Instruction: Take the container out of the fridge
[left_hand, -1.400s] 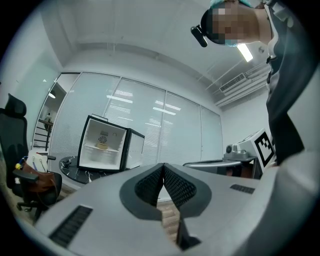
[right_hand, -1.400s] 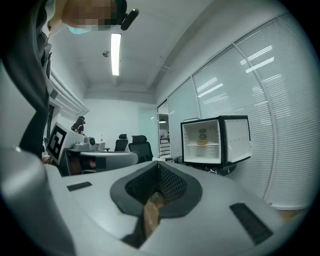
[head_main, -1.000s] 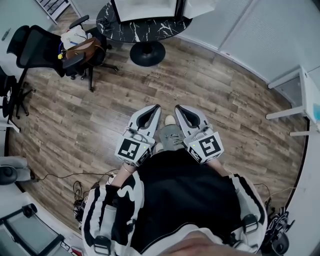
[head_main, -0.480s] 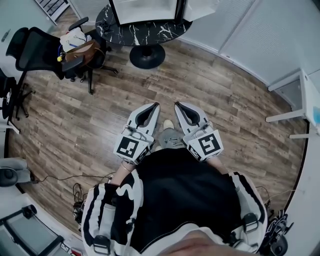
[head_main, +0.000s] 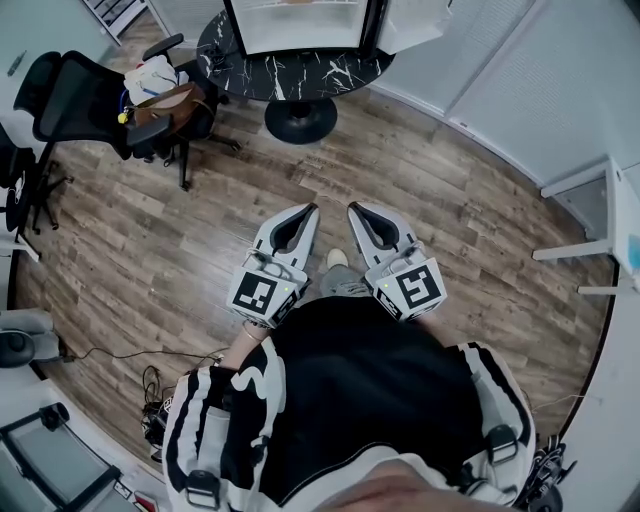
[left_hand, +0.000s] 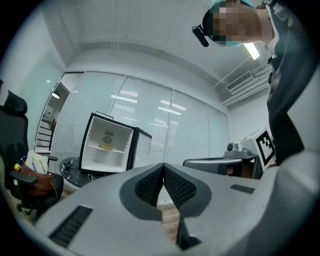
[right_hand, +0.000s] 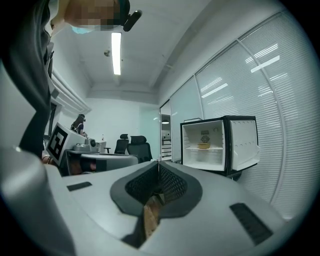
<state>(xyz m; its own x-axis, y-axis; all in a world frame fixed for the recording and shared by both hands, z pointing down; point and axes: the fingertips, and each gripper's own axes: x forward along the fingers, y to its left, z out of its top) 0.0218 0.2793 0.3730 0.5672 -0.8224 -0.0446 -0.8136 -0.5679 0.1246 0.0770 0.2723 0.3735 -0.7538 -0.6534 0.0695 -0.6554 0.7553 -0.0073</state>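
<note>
A small black mini fridge (head_main: 295, 22) stands with its door open on a round black marble table (head_main: 290, 65) at the top of the head view. Inside it, a small yellowish container (left_hand: 106, 147) rests on the upper shelf; the right gripper view shows the same container (right_hand: 203, 145) inside the fridge (right_hand: 220, 145). My left gripper (head_main: 310, 212) and right gripper (head_main: 354, 210) are held side by side in front of the person's body, over the wooden floor and well short of the table. Both are shut with nothing between the jaws, as the left gripper (left_hand: 163, 165) and right gripper (right_hand: 159, 162) show in their own views.
A black office chair (head_main: 95, 95) carrying a brown bag stands left of the table. A white desk (head_main: 600, 190) juts in from the right. Cables (head_main: 150, 385) lie on the floor at lower left. Glass partition walls run behind the fridge.
The table and fridge have slid slightly down in the head view, so the person has come a little closer. Both grippers stay shut and side by side.
</note>
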